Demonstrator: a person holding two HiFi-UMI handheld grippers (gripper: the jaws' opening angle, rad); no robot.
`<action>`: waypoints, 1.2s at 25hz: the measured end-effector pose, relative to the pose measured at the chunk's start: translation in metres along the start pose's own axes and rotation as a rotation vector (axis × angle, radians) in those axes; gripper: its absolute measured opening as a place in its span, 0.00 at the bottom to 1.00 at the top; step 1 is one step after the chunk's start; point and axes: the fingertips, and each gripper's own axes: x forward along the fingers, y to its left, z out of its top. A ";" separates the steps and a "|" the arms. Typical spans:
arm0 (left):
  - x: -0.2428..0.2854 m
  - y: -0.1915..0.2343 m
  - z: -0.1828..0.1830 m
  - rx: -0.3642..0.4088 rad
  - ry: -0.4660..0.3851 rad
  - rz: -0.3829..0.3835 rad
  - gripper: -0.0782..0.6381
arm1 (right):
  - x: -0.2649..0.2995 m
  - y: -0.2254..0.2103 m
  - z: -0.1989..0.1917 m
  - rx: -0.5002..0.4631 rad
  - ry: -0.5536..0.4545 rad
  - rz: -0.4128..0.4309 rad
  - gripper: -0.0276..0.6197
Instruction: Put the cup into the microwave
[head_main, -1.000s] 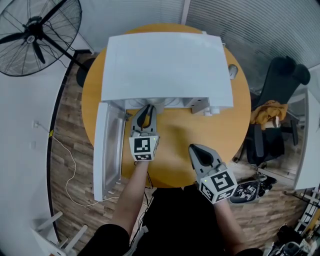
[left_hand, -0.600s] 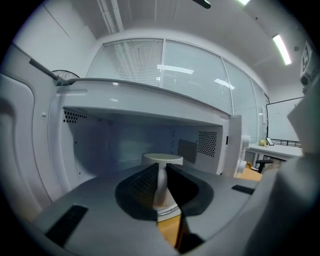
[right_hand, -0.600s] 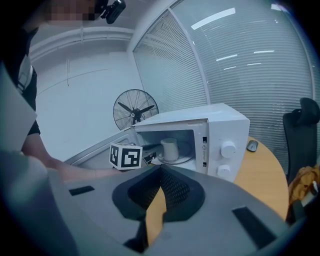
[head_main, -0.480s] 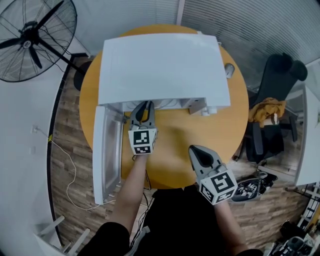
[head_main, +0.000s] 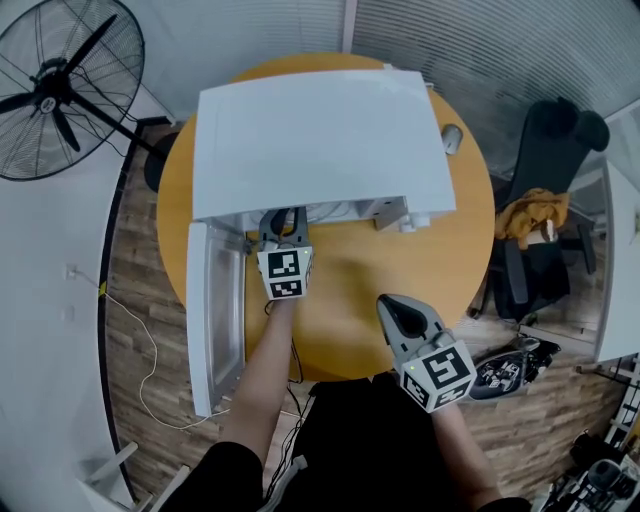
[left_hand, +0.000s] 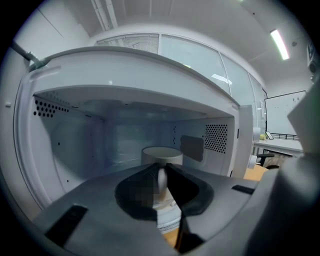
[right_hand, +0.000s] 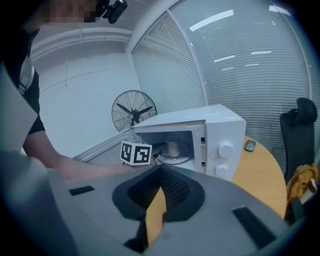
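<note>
The white microwave (head_main: 320, 135) stands on the round orange table (head_main: 400, 260), its door (head_main: 215, 320) swung open to the left. My left gripper (head_main: 283, 232) reaches into the cavity, its tips hidden under the microwave's top. In the left gripper view that gripper (left_hand: 161, 171) is shut on the handle of the pale cup (left_hand: 162, 154), which is inside the cavity. The right gripper view shows the cup (right_hand: 173, 145) over the glass turntable (right_hand: 172, 158). My right gripper (head_main: 390, 303) hovers near the table's front edge, shut and holding nothing (right_hand: 160, 170).
A computer mouse (head_main: 452, 138) lies on the table right of the microwave. A standing fan (head_main: 60, 85) is at the far left on the floor. A black chair (head_main: 555, 160) with a yellow cloth (head_main: 530, 222) stands to the right. A cable runs over the wooden floor (head_main: 140, 340).
My left gripper has moved forward, carrying the cup deeper into the microwave cavity. The right gripper has hardly moved.
</note>
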 end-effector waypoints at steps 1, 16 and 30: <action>0.002 0.000 0.000 0.007 0.004 -0.002 0.17 | 0.000 0.001 0.000 0.000 -0.001 0.001 0.06; 0.010 0.002 -0.005 0.005 0.008 -0.001 0.17 | -0.005 -0.003 0.001 0.021 -0.020 -0.029 0.06; -0.029 -0.005 -0.011 0.045 0.053 0.056 0.18 | -0.021 -0.002 -0.004 0.020 -0.044 -0.004 0.06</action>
